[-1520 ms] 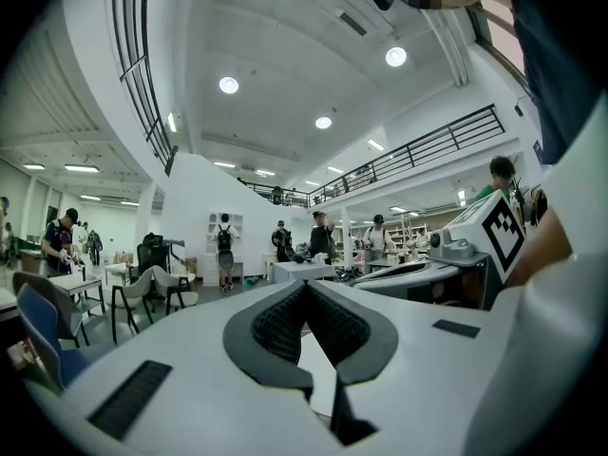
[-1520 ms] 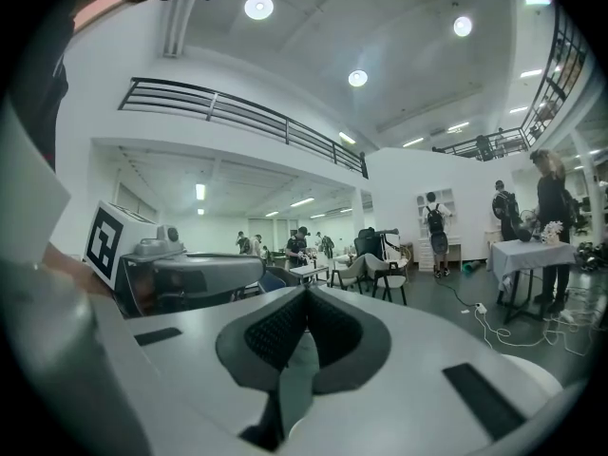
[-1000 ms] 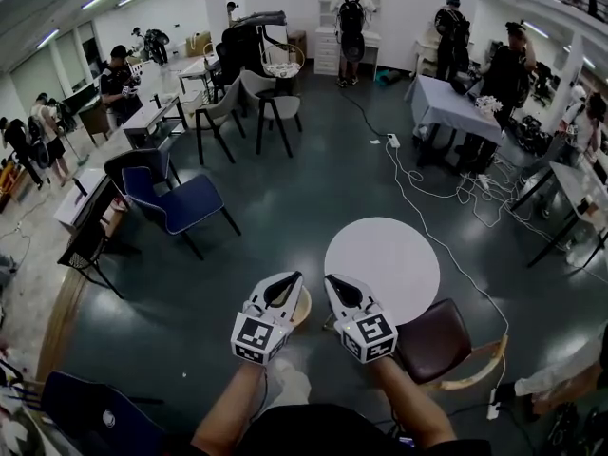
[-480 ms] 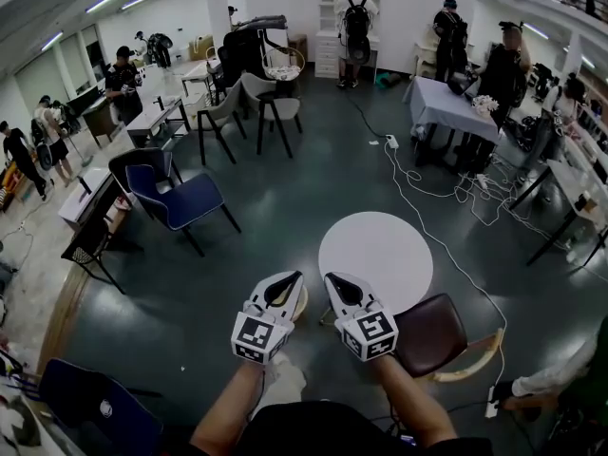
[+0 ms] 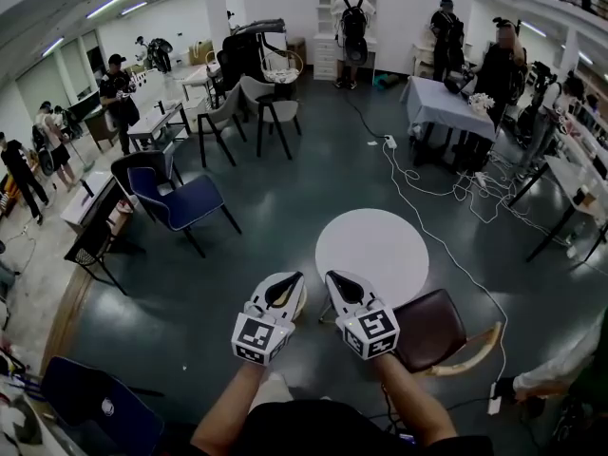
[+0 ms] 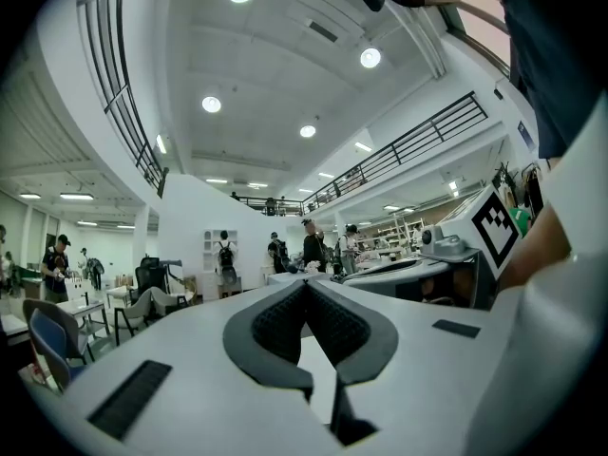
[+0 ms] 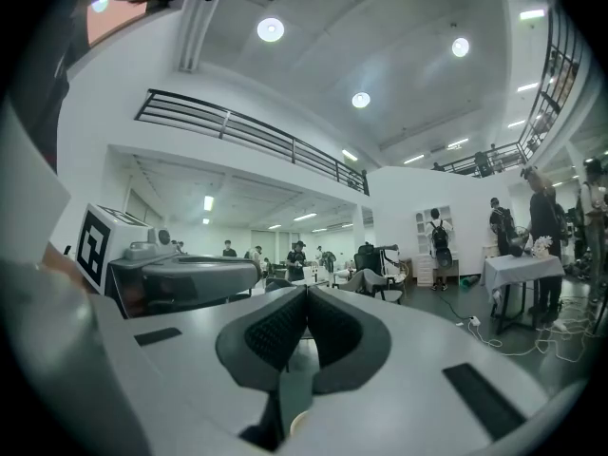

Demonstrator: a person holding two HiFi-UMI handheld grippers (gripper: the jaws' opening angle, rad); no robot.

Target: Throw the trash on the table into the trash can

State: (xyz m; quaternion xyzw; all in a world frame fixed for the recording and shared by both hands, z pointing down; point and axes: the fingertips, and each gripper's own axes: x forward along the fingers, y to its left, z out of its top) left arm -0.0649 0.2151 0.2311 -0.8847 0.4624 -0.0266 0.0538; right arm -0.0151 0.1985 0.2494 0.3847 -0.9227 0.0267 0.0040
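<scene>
A round white table (image 5: 372, 248) stands on the dark floor just ahead of both grippers, and its top looks bare. In the head view my left gripper (image 5: 290, 279) and right gripper (image 5: 334, 278) are held side by side, pointing level toward the table's near left edge. Both are shut with nothing between the pads. The left gripper view shows my left gripper (image 6: 306, 284) with its jaws meeting, and the right gripper view shows the same of my right gripper (image 7: 307, 289). A tan round rim (image 5: 302, 302) peeks out between the grippers, mostly hidden. No trash is in view.
A brown chair (image 5: 429, 331) stands right of my right arm. A blue chair (image 5: 180, 203) is at the left, another dark chair (image 5: 95, 408) at the bottom left. Cables (image 5: 427, 190) run across the floor behind the table. Further back are a cloth-covered table (image 5: 446, 104), more chairs and several people.
The whole head view has shifted: the white table and brown chair sit a little further left and higher. Both grippers keep the same shut pose, side by side.
</scene>
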